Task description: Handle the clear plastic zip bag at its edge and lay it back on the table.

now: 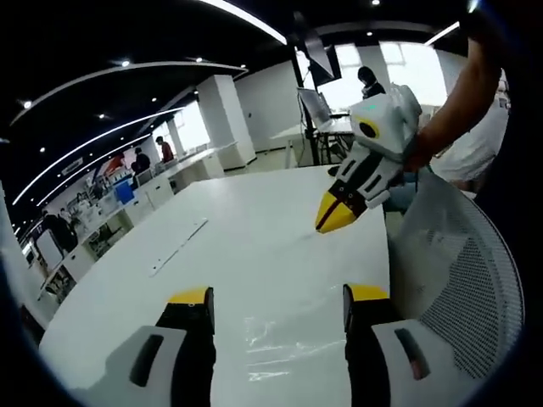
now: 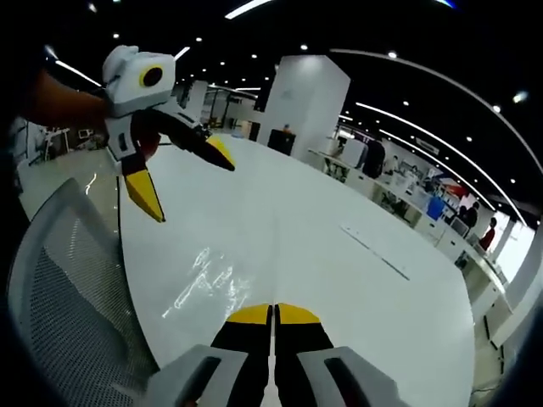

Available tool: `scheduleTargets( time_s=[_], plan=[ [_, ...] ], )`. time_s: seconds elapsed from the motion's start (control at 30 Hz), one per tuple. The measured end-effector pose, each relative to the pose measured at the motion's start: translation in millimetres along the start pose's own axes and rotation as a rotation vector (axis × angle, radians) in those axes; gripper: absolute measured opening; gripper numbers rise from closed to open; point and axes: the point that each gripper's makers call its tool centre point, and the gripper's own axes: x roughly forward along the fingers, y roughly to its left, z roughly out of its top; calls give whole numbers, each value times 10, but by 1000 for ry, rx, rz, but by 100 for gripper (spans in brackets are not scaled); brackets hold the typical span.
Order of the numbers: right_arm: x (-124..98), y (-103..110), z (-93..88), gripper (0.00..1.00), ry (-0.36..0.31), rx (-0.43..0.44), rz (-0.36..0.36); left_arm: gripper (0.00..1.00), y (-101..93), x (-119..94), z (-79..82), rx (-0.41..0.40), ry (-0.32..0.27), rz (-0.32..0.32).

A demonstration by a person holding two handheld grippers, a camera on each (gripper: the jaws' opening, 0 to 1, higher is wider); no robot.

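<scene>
Hovering my left gripper (image 1: 276, 305), jaws wide and empty, above the clear zip bag (image 1: 284, 339) lying flat on the table (image 1: 254, 220); right gripper (image 2: 273, 315) closed, seemingly empty. Next I would take an edge.

White table (image 1: 254, 229) (open office, strip lights (image 1: 246, 17))
</scene>
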Motion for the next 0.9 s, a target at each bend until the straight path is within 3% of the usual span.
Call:
scheduleTargets(
  time_s=[0.63,0.9],
  plan=[
    [13,204,48,0,-16,-79,70,47,-121,313,53,129,42,-116],
    [29,263,56,0,-15,-115,94,43,-140,409,-15,168,79,-160]
  ],
)
